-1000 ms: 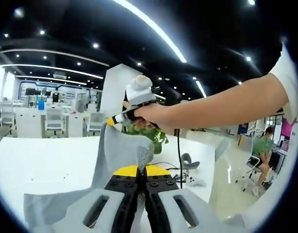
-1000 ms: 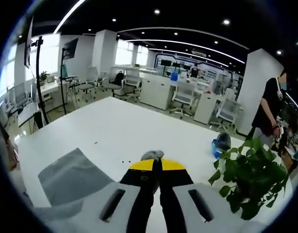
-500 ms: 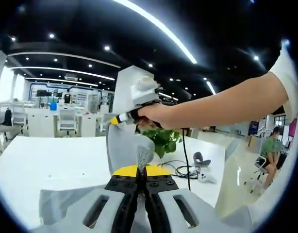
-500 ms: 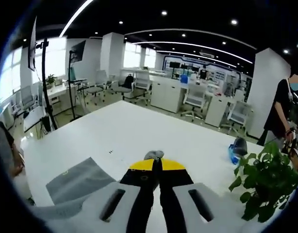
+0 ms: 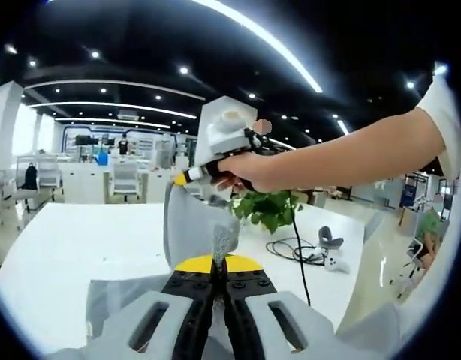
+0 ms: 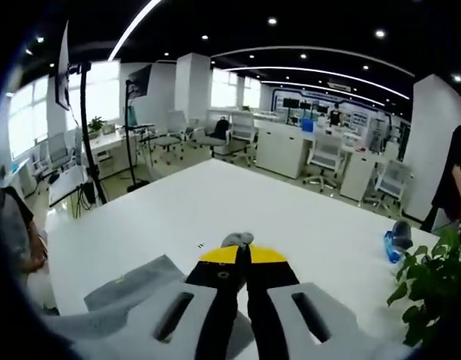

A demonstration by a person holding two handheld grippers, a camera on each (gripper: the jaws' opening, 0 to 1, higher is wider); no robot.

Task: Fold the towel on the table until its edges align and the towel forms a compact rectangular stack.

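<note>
A grey towel [image 5: 191, 225] hangs lifted above the white table [image 5: 73, 240], held at two points along its top edge. My left gripper [image 5: 218, 264] is shut on a pinch of the towel, which pokes up between its jaws. In the left gripper view the right gripper [image 5: 187, 177], held by a person's hand, grips the towel's other upper corner farther out. In the right gripper view my right gripper [image 6: 238, 251] is shut on a tuft of towel [image 6: 237, 239], and the rest of the towel [image 6: 133, 285] drapes down to the left onto the table [image 6: 238, 210].
A potted green plant [image 6: 433, 292] stands on the table at the right, also seen as the plant [image 5: 272, 210] behind the hand. A blue object [image 6: 393, 244] lies near it. Cables and a white controller [image 5: 320, 259] lie on the table. Office desks and chairs stand behind.
Both views have swung sideways with the hands; the plant has slid toward the edge of the right gripper view. The towel stays held up by both grippers.
</note>
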